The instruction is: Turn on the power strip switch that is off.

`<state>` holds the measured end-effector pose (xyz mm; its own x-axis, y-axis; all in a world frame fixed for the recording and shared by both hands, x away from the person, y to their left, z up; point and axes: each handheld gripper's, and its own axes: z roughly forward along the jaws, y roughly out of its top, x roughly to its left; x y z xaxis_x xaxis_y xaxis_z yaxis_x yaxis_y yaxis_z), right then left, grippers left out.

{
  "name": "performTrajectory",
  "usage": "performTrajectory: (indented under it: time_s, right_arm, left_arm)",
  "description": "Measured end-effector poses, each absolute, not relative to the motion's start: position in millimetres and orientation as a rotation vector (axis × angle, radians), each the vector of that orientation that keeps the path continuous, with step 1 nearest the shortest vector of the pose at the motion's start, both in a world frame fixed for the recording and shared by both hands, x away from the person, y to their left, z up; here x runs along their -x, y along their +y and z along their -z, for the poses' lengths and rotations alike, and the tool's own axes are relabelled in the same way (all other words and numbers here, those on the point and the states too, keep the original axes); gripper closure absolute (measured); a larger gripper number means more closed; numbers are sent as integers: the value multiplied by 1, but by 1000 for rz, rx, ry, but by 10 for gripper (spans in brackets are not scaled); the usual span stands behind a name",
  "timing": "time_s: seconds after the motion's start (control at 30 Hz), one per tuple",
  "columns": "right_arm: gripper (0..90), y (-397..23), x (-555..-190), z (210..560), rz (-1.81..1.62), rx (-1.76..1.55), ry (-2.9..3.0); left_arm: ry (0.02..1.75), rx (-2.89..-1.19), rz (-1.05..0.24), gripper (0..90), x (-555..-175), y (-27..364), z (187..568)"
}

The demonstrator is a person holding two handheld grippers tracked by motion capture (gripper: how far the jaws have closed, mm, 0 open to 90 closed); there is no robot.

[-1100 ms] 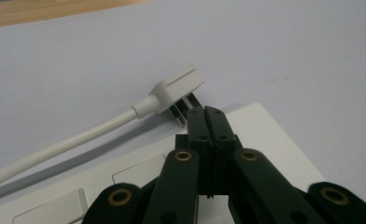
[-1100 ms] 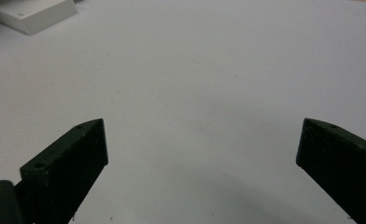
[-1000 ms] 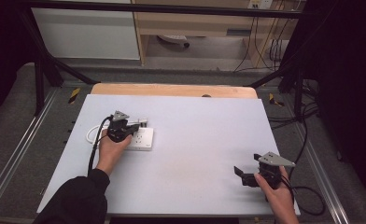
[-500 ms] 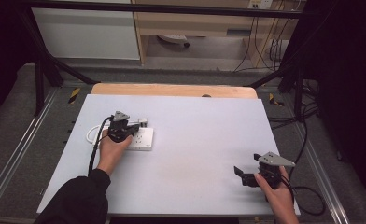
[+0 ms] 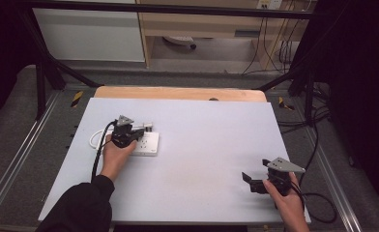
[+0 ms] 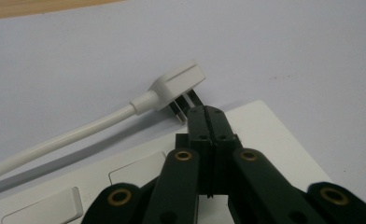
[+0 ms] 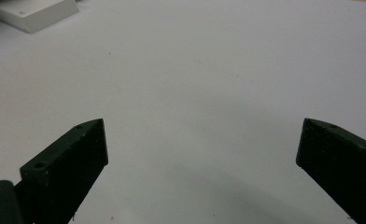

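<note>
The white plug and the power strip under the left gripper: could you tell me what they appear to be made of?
The plug looks like smooth, matte white moulded plastic with dark metal-looking prongs; its cord appears rubbery. The power strip seems the same hard white plastic, with crisp edges and a faint sheen.

No legible text, labels, brands, nos. or signs in any view. Power strip [image 5: 146, 144], left of centre in high view: white faces blank at this res. Yellow/black hazard-stripe markers [image 5: 76, 98] on floor rail, upper left of frame, and a 2nd at upper right: pattern only, no lettering.
</note>
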<state>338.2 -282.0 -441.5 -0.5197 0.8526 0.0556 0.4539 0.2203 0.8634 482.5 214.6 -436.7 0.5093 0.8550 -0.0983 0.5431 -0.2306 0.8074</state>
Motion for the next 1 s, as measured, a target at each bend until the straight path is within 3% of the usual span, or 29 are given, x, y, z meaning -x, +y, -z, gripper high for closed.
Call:
performTrajectory:
  time_s: [1.0]
  right_arm:
    - [25, -281, -339, 442, -1225, -1204, 2078]
  left_arm:
    - [1121, -1921, -460, 900, -483, 214, 438]
